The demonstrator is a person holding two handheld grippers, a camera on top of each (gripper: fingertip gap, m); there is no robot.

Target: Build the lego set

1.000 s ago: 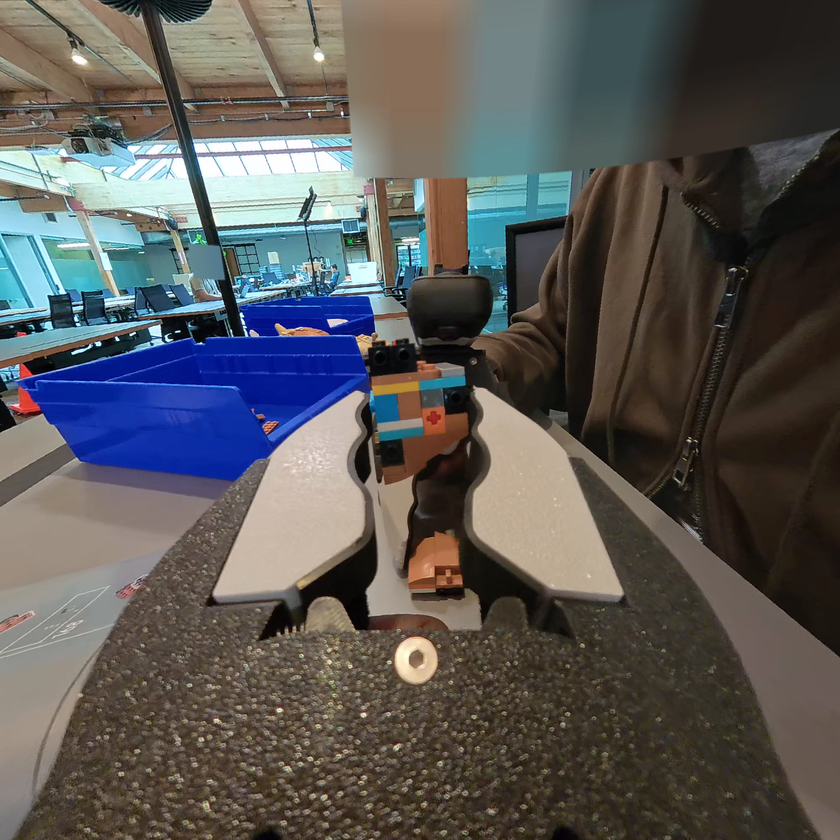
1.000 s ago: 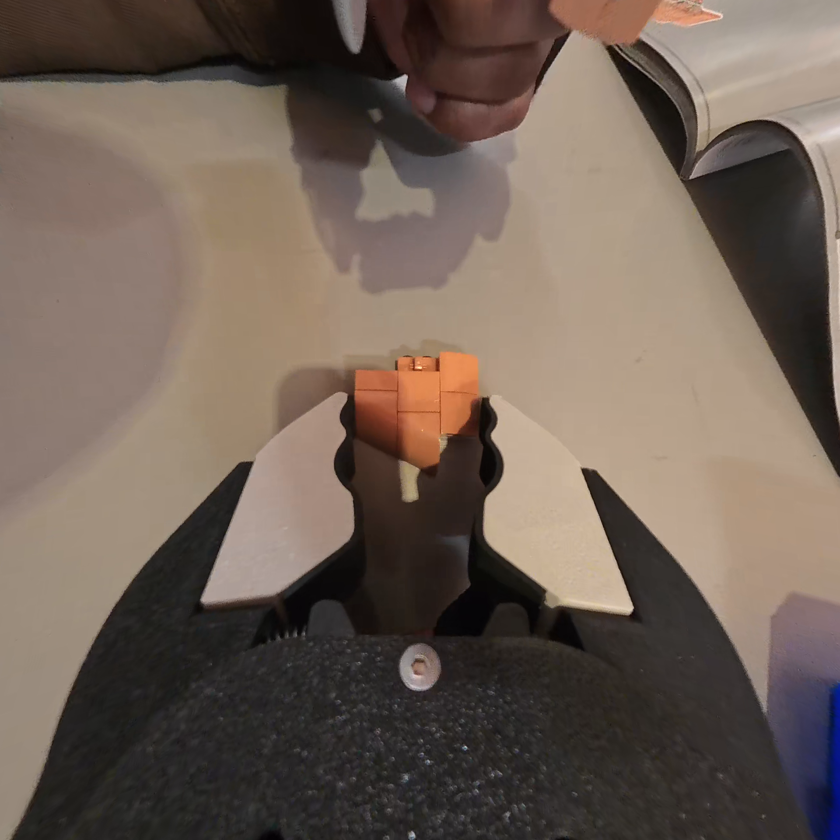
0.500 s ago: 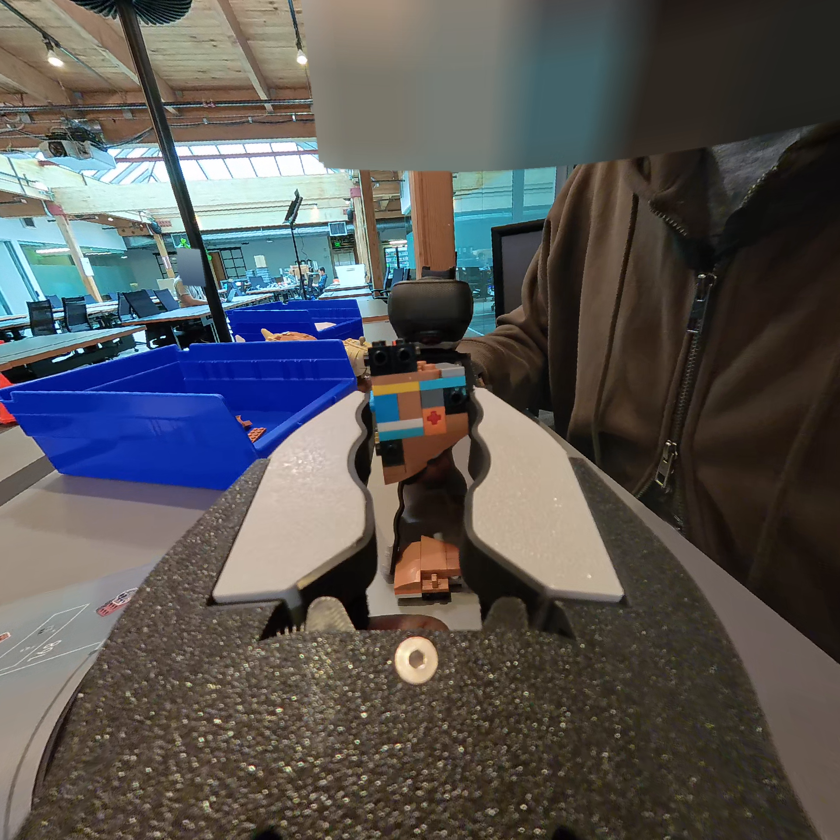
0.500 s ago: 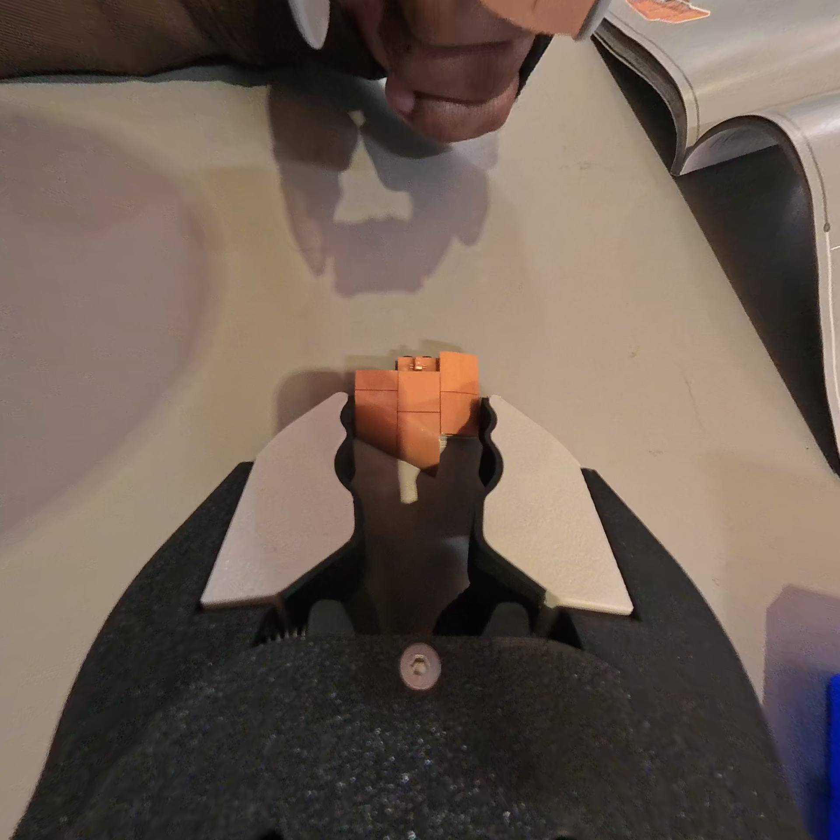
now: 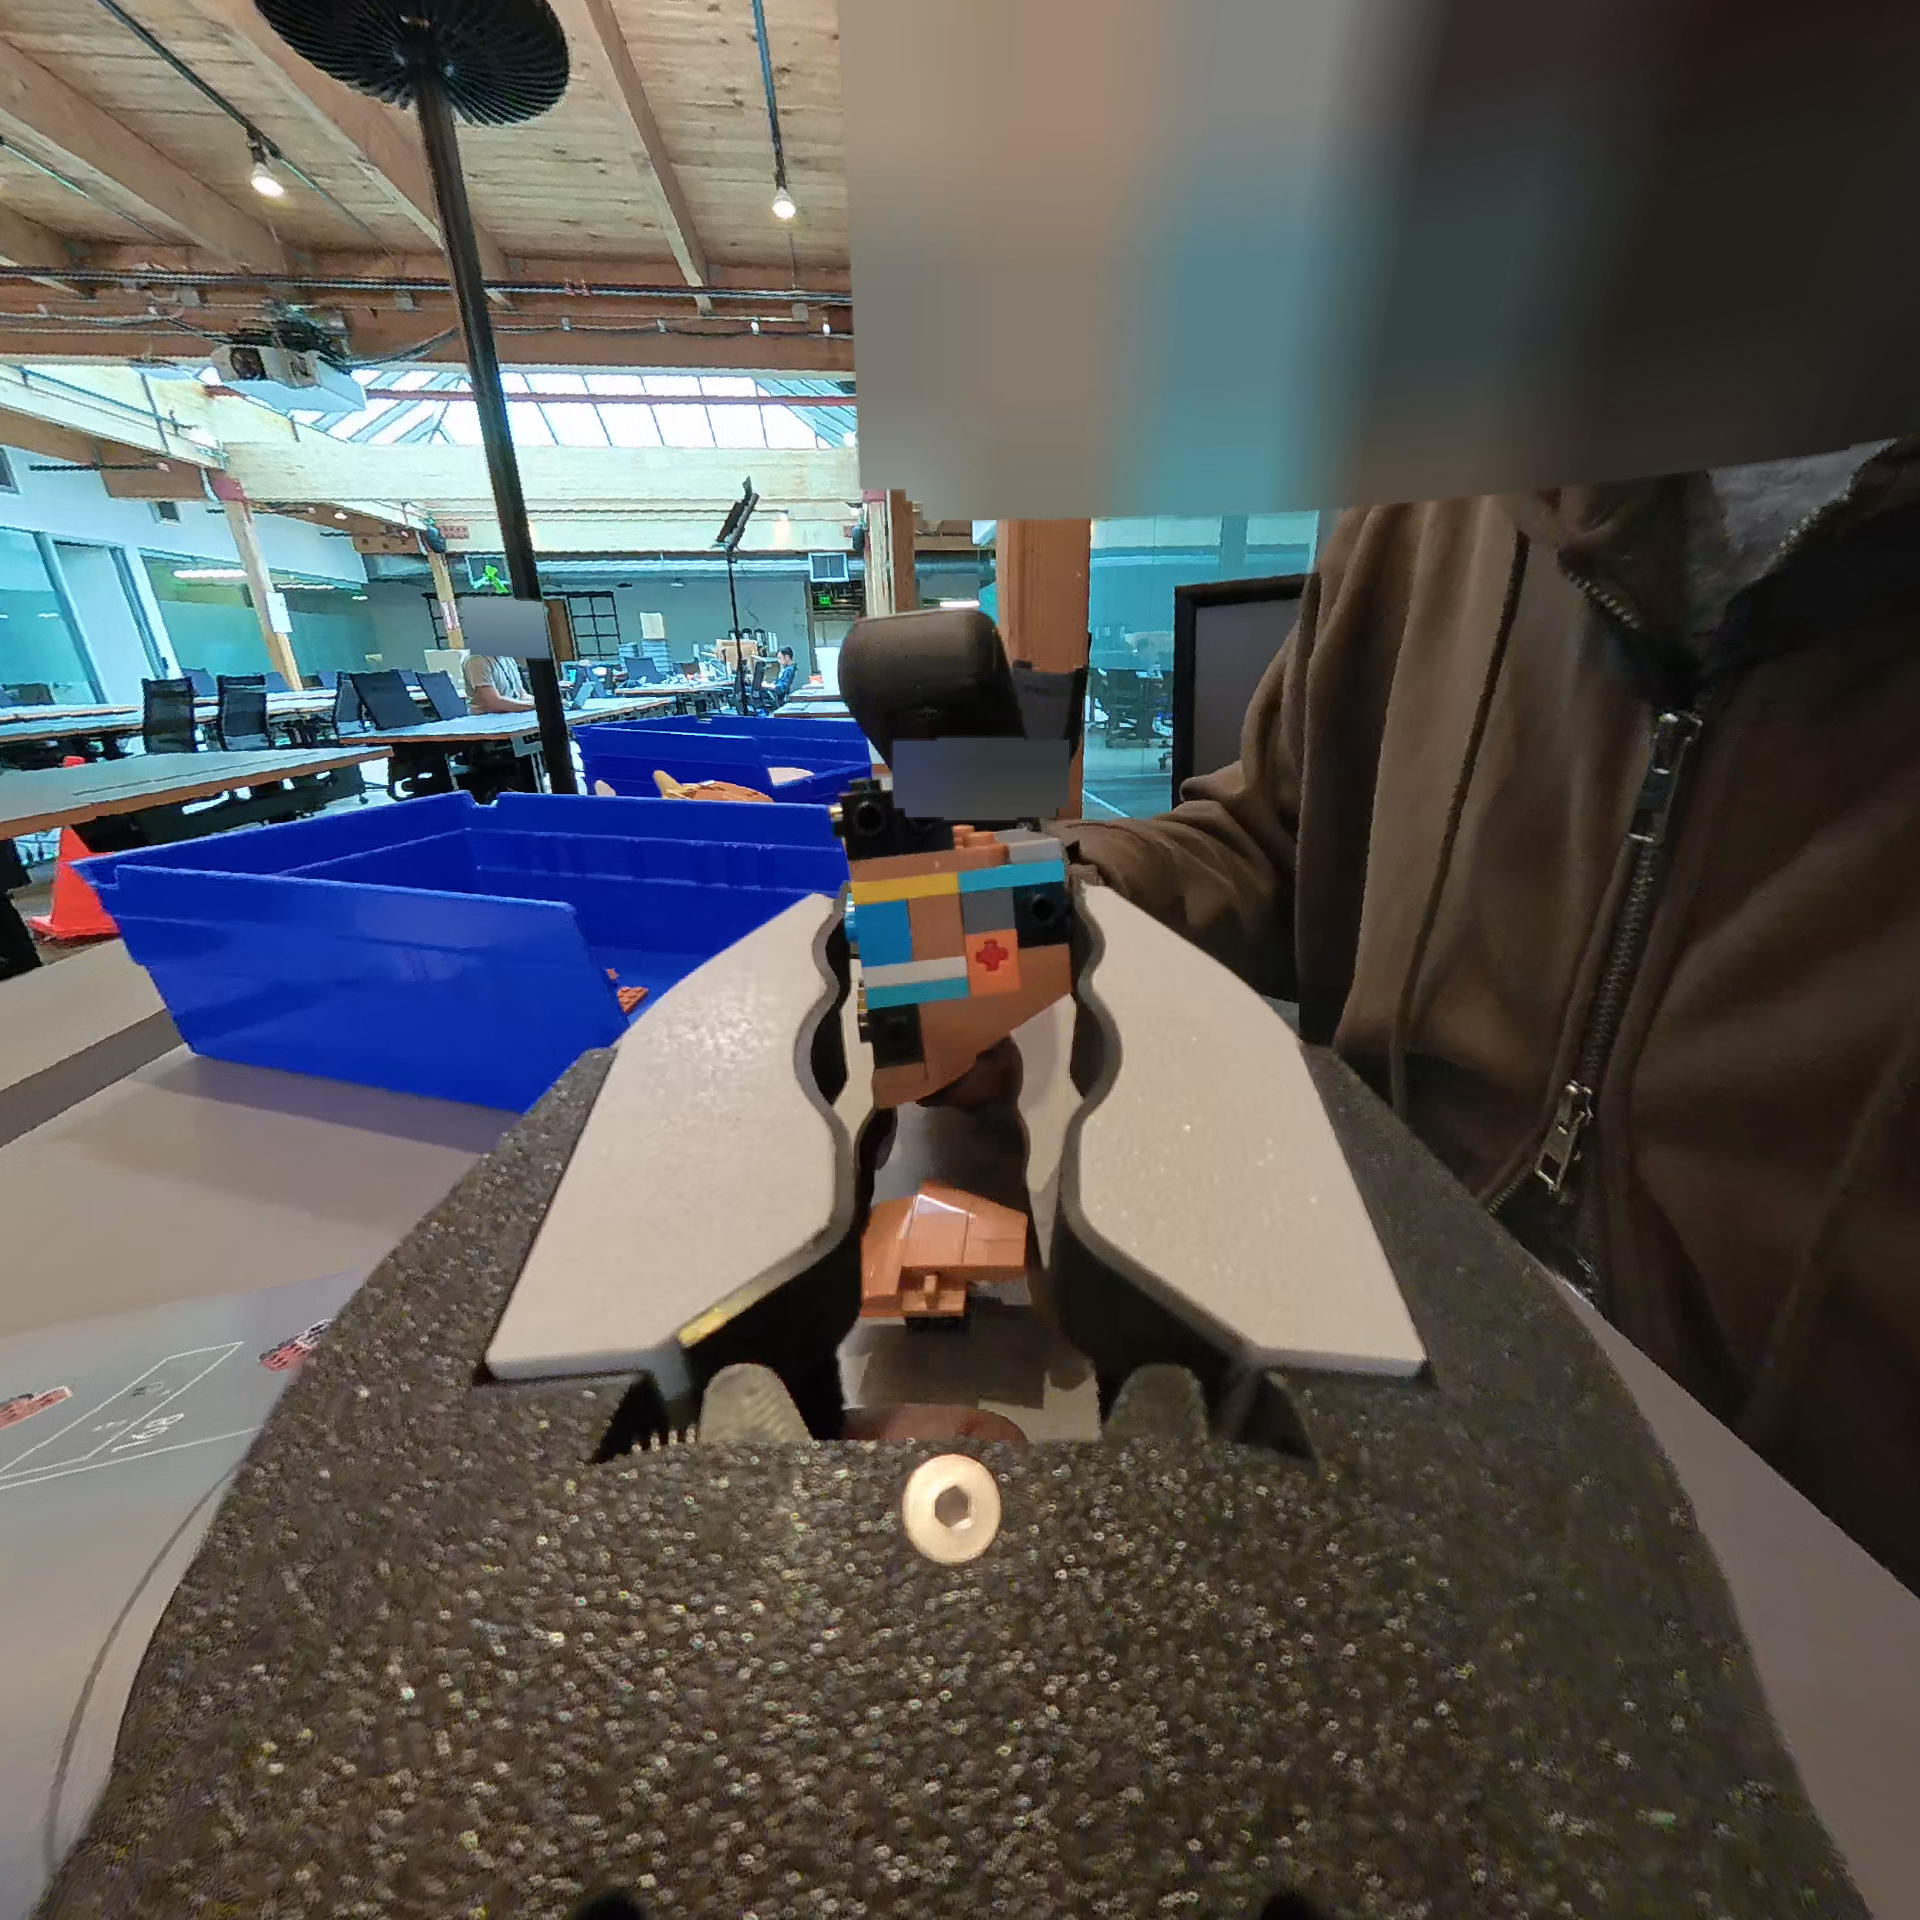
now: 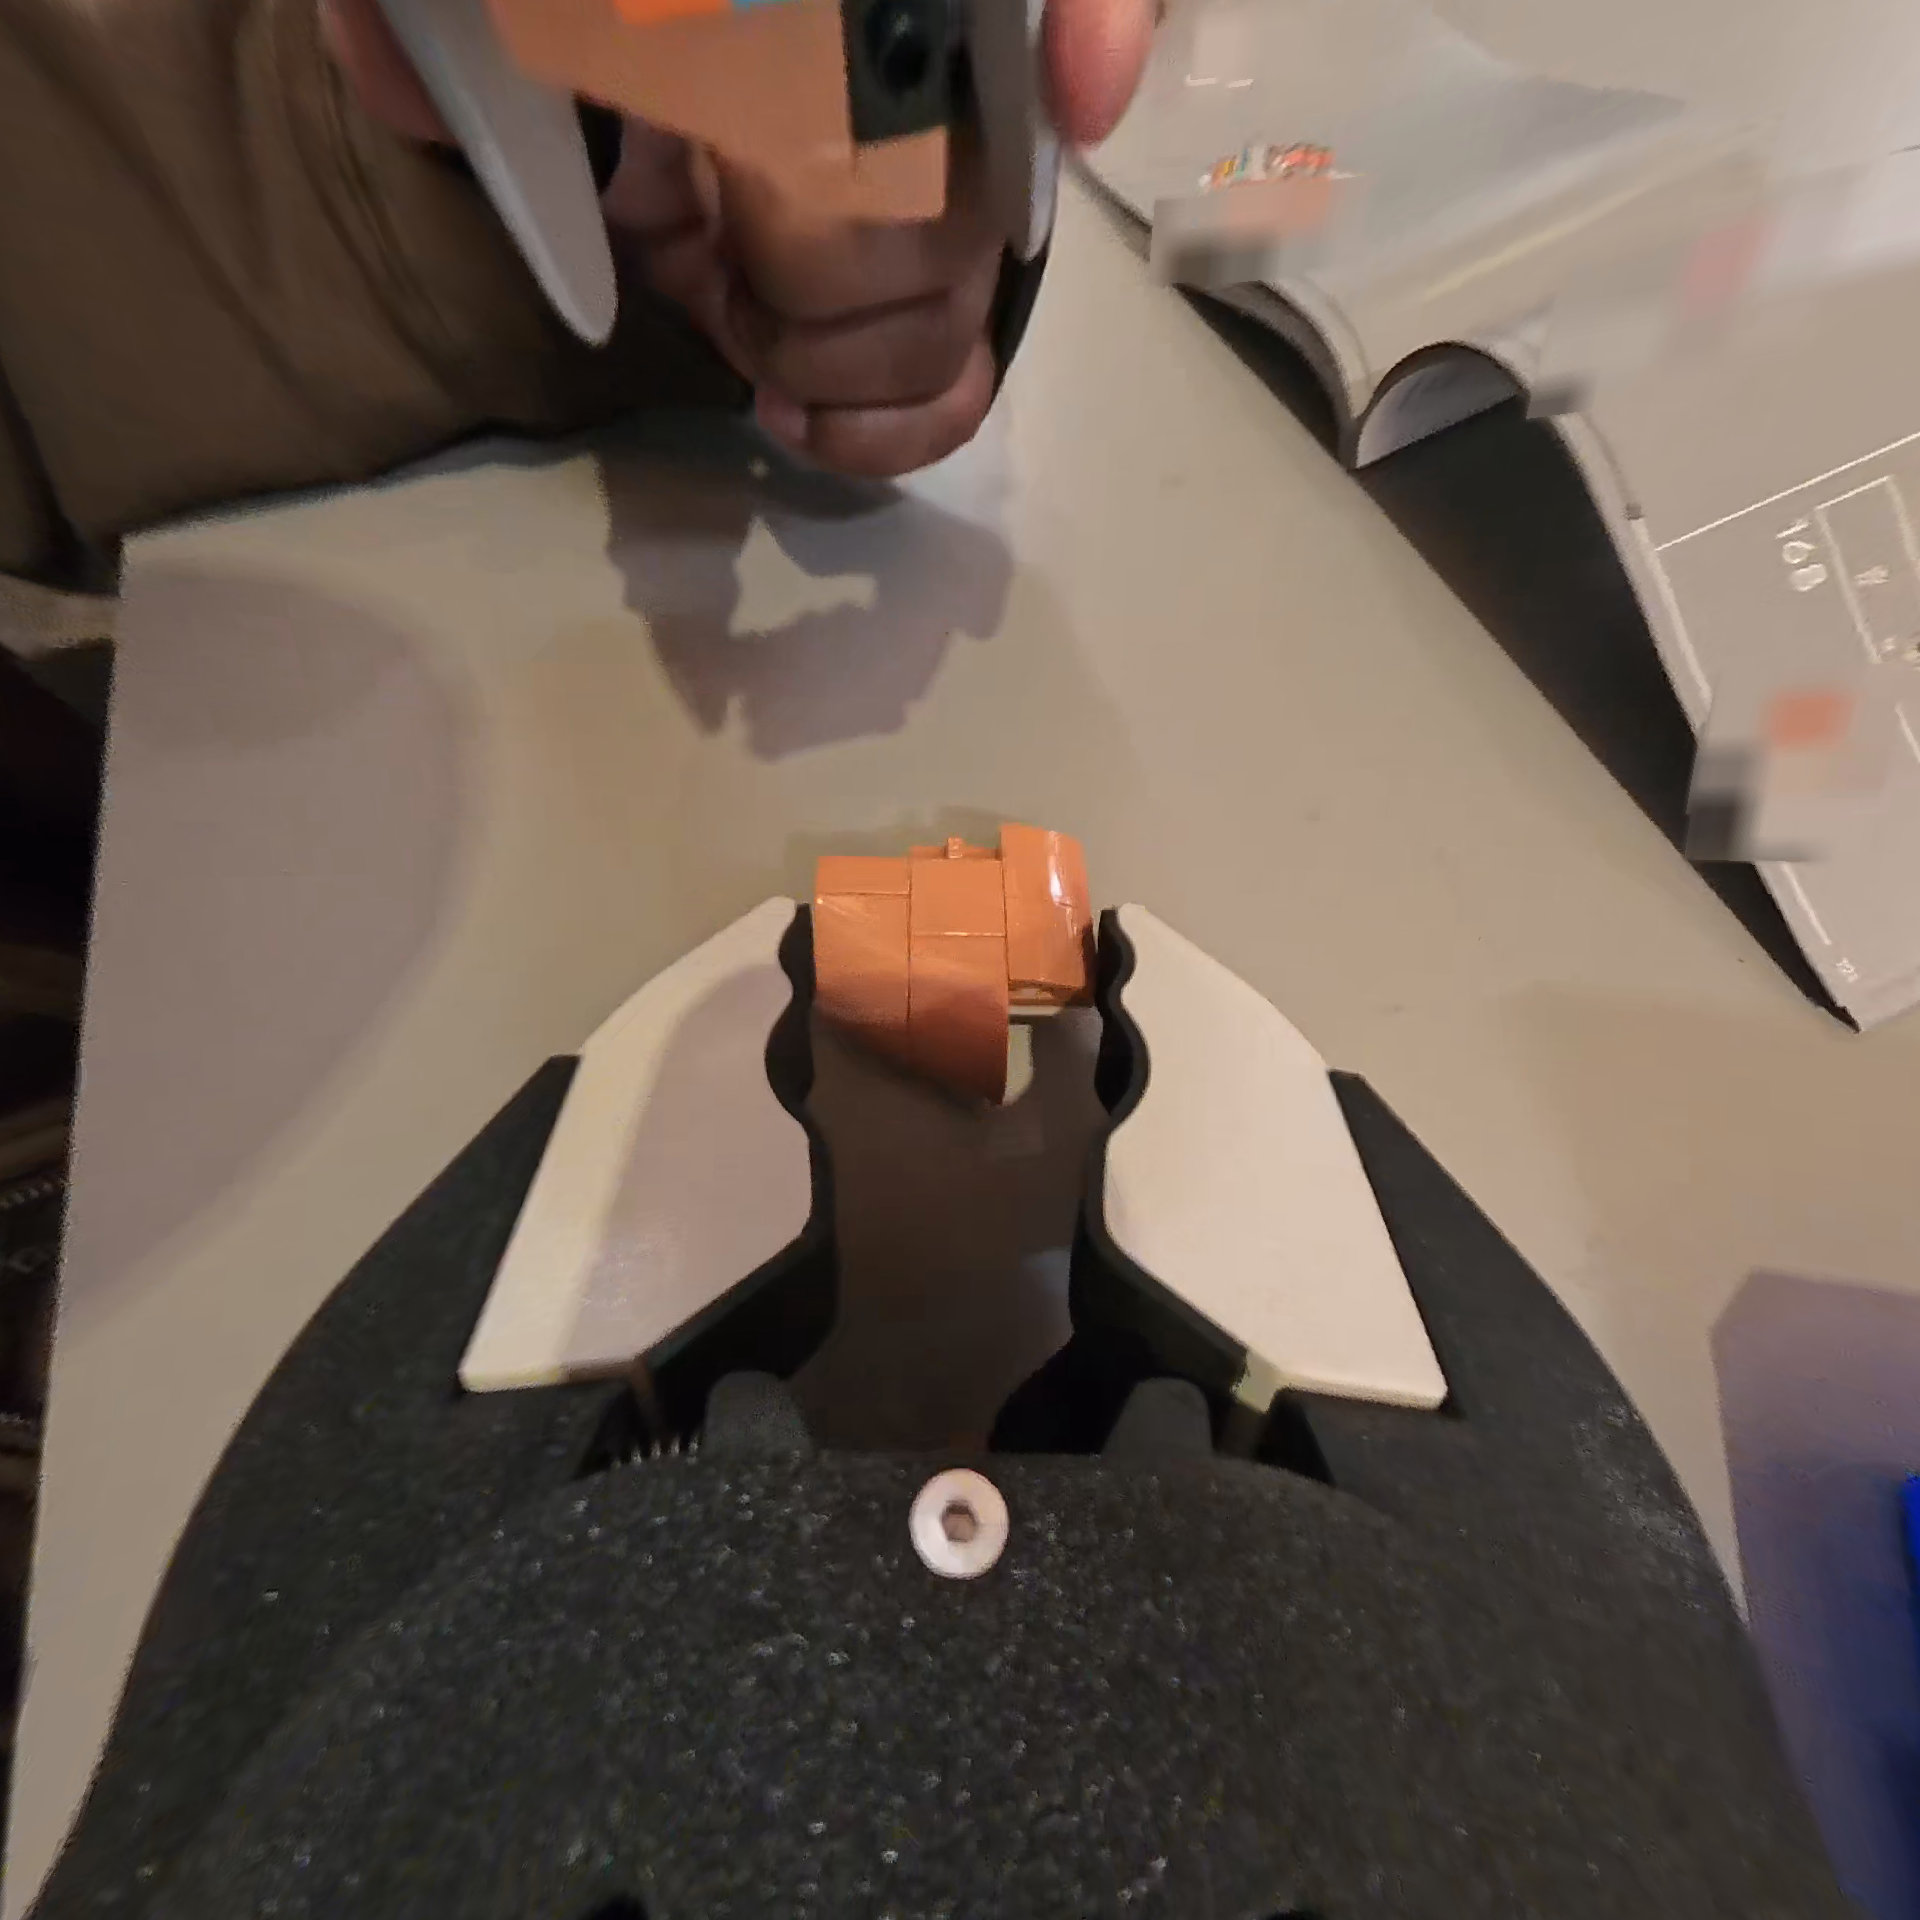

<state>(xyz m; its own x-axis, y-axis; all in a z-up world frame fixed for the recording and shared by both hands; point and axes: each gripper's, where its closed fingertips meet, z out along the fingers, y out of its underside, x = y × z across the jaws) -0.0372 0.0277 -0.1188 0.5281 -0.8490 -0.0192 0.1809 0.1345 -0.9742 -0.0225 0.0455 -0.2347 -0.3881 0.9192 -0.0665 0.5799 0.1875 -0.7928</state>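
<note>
My left gripper (image 5: pixel 956 912) is shut on a multicoloured lego assembly (image 5: pixel 940 997) of brown, blue, yellow, grey and black bricks, held upright in the air. My right gripper (image 6: pixel 953 920) is shut on a small orange-brown lego sub-assembly (image 6: pixel 935 935), held above the grey table (image 6: pixel 416 831). That piece also shows low between my left fingers (image 5: pixel 940 1247), below the assembly. In the right wrist view the left gripper (image 6: pixel 779 125) and its assembly (image 6: pixel 748 114) sit at the top edge, blurred, above and beyond the orange piece. The two lego parts are apart.
Blue bins (image 5: pixel 416 935) stand on the table to the left, with loose bricks inside. An open instruction booklet (image 6: pixel 1558 312) lies at the right; its page also shows in the left wrist view (image 5: pixel 125 1403). A person in a brown hoodie (image 5: pixel 1610 935) is close on the right. About 12 centimeters separates my left fingertips from my right.
In the right wrist view the left gripper and its assembly have come down into the frame, nearer the orange piece. The orange piece now sits slightly turned. Both grips are unchanged.
</note>
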